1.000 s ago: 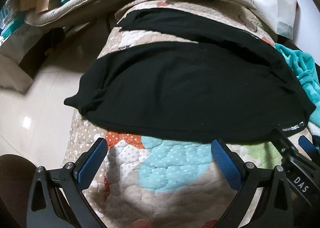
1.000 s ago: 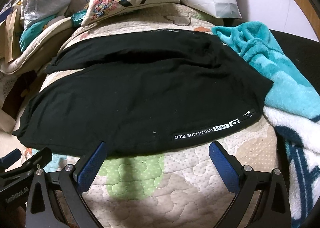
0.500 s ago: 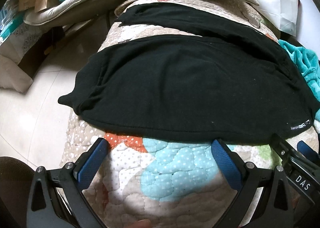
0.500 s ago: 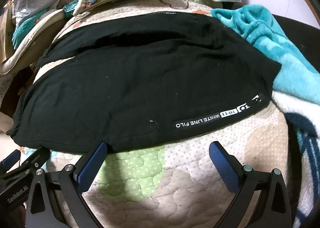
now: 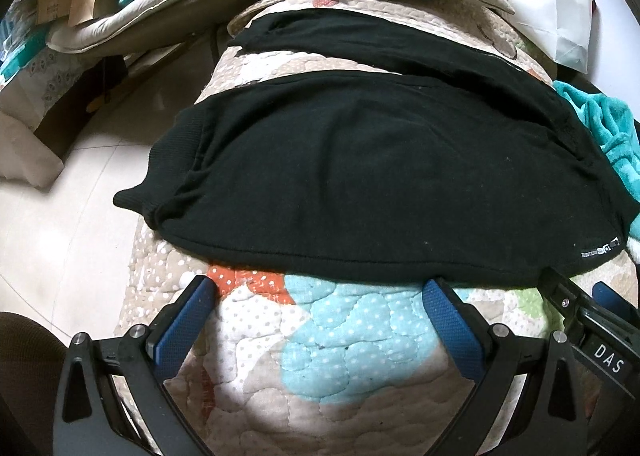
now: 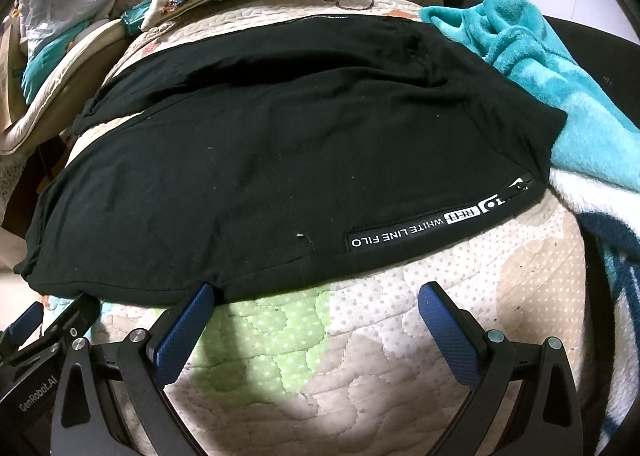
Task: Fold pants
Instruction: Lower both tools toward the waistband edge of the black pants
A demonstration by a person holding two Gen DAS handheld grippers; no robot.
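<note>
pants [image 5: 380, 183] spread flat on quilt [image 5: 328, 340] | I see both tongs nearer its hem than a second ago | left gripper [image 5: 320, 288] released, right gripper [image 6: 316, 292] released, left pad at hem | only right view reads label [image 6: 424, 228]

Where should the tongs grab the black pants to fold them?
Probably the near hem of the black pants, from the front, low along the quilt. That edge lies flat and free just ahead of the open left tongs and right tongs, one either end.
</note>
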